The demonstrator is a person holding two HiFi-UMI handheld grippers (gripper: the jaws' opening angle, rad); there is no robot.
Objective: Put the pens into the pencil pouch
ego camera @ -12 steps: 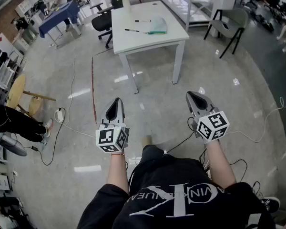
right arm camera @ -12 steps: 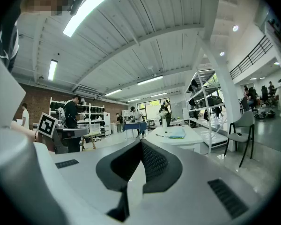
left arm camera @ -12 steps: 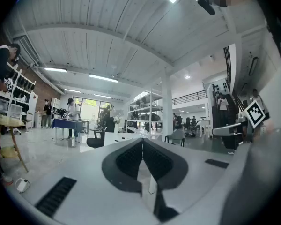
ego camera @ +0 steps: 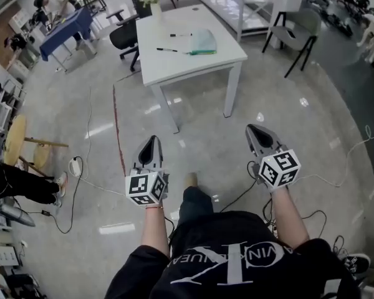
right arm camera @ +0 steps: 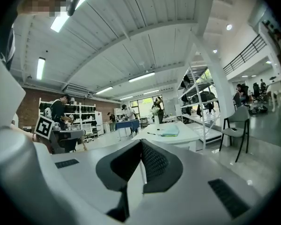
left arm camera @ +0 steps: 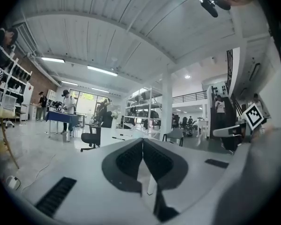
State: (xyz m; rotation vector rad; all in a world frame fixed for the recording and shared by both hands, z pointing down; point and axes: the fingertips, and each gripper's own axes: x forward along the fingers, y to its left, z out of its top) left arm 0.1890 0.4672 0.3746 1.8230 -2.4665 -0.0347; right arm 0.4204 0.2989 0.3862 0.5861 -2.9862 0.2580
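Two grippers, both pinched fully closed on nothing: left gripper (ego camera: 151, 143) and right gripper (ego camera: 255, 131). Well ahead of their tips, on the white table (ego camera: 174, 65), are the pens (ego camera: 166, 50), with the pencil pouch (ego camera: 203, 42) just right of them.

Shiny grey floor (ego camera: 299, 123), white table (ego camera: 174, 64), black chair (ego camera: 123, 36) and grey chair (ego camera: 296, 27) near it, blue table (ego camera: 67, 28), long ceiling lights (right arm camera: 40, 68)
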